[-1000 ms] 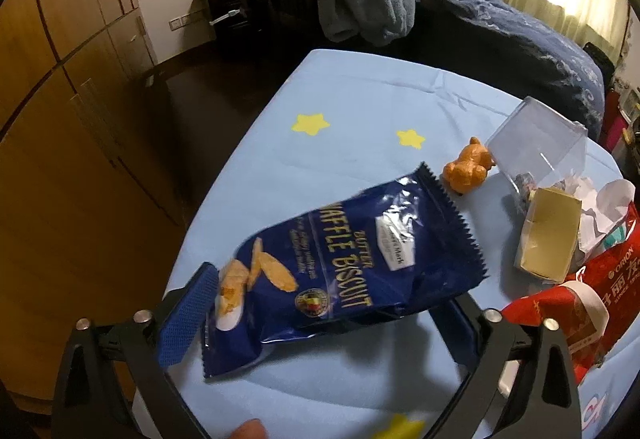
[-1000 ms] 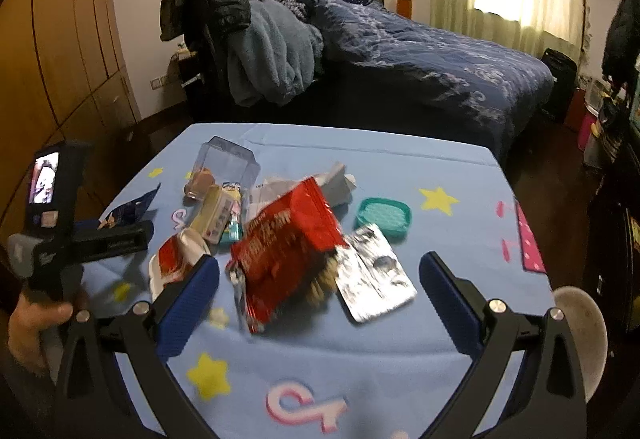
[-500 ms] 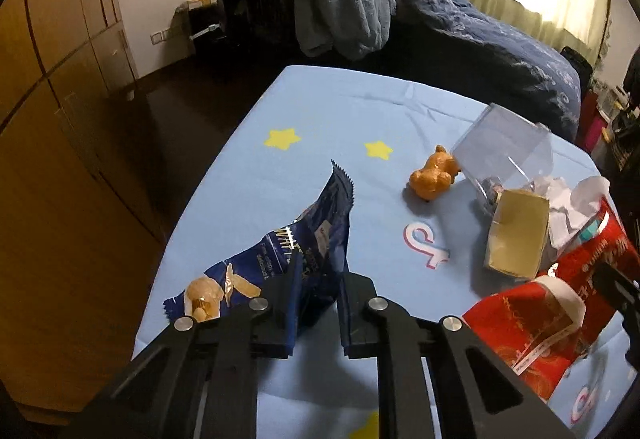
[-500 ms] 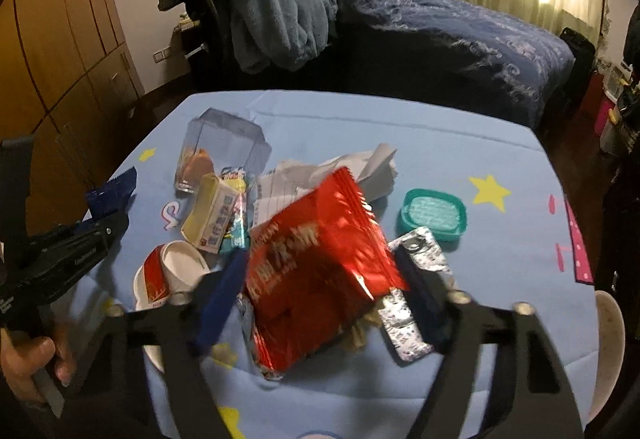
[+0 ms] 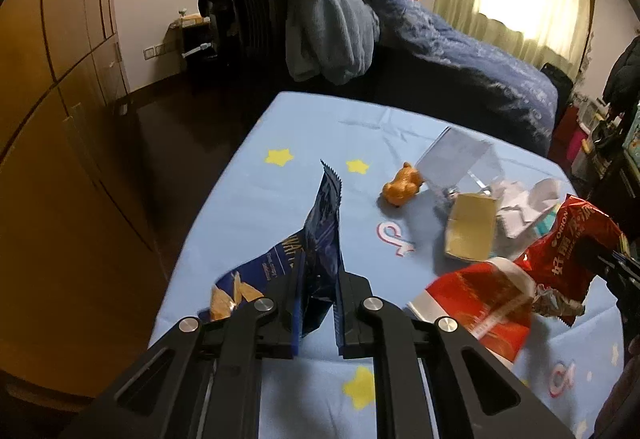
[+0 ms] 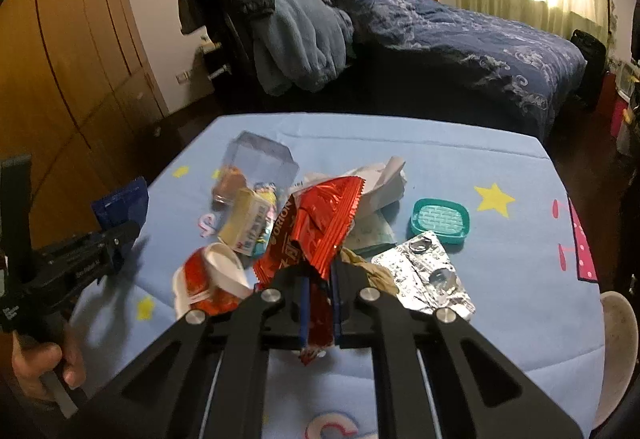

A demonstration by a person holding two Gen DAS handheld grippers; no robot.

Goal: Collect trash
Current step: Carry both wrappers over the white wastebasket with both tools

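My left gripper [image 5: 318, 303] is shut on a dark blue waffle biscuit bag [image 5: 320, 239], which stands up crumpled between the jaws above the light blue table cloth [image 5: 288, 127]. My right gripper [image 6: 320, 291] is shut on a red Orion snack wrapper [image 6: 316, 227] and holds it raised over the trash pile. The left gripper with the blue bag [image 6: 120, 203] also shows at the left of the right wrist view.
On the cloth lie a red and white paper cup [image 6: 208, 279], a yellowish small box [image 6: 244, 219], a clear plastic box [image 6: 260, 159], an orange toy [image 5: 402, 185], crumpled paper [image 6: 380, 179], a teal lid [image 6: 440, 219] and a silver foil pack [image 6: 428, 275]. A bed stands behind.
Both grippers closed: the left one on the blue biscuit bag, the right one on the red wrapper. Both wrappers now stand crumpled upright and lifted off the cloth.
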